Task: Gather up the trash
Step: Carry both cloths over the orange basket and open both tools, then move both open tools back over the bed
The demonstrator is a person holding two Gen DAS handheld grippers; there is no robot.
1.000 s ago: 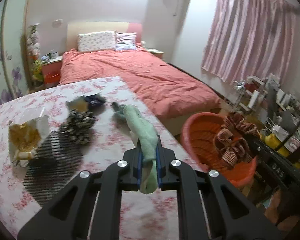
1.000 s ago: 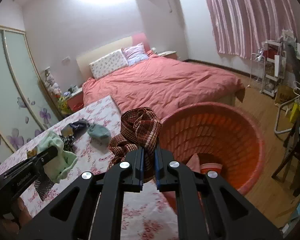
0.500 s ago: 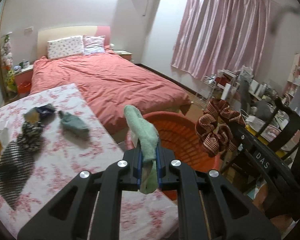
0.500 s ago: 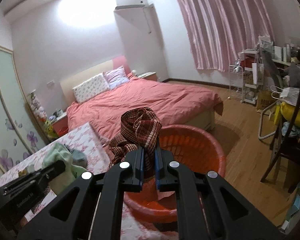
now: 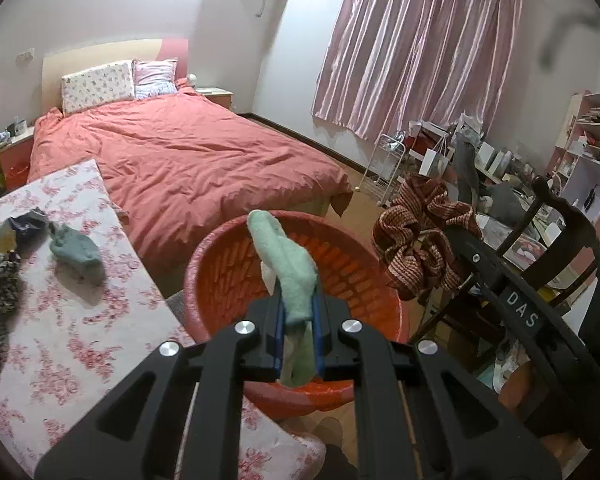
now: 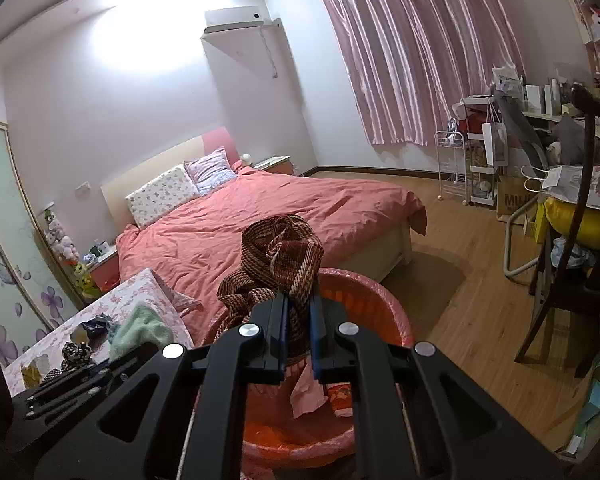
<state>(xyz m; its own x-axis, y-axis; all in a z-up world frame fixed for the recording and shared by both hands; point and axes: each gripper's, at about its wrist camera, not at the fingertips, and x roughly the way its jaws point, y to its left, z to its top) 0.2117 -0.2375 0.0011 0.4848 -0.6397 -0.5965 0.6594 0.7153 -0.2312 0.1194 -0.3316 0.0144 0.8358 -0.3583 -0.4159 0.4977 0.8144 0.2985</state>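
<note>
My left gripper [image 5: 298,320] is shut on a pale green cloth [image 5: 290,276] that stands up between its pads, over the near rim of the orange basin [image 5: 216,264]. My right gripper [image 6: 298,312] is shut on a bunched brown striped cloth [image 6: 284,252], held above the same basin [image 6: 376,300]. The left wrist view shows that striped cloth [image 5: 420,248] hanging just right of the basin. Pink paper [image 6: 308,392] and a red packet [image 6: 340,396] lie in the basin. In the right wrist view the left gripper [image 6: 112,356] with the green cloth [image 6: 140,332] is at lower left.
The floral table [image 5: 80,320] at left carries a grey-blue sock [image 5: 74,250], a dark patterned bundle [image 5: 0,276] and a dark wrapper [image 5: 20,226]. A red-covered bed [image 5: 188,160] lies beyond. A dark wooden chair [image 6: 572,280] and a cluttered desk stand at right.
Both grippers have swung right, away from the table and toward the basin, each keeping its cloth. The green cloth now hangs over the basin instead of the table.
</note>
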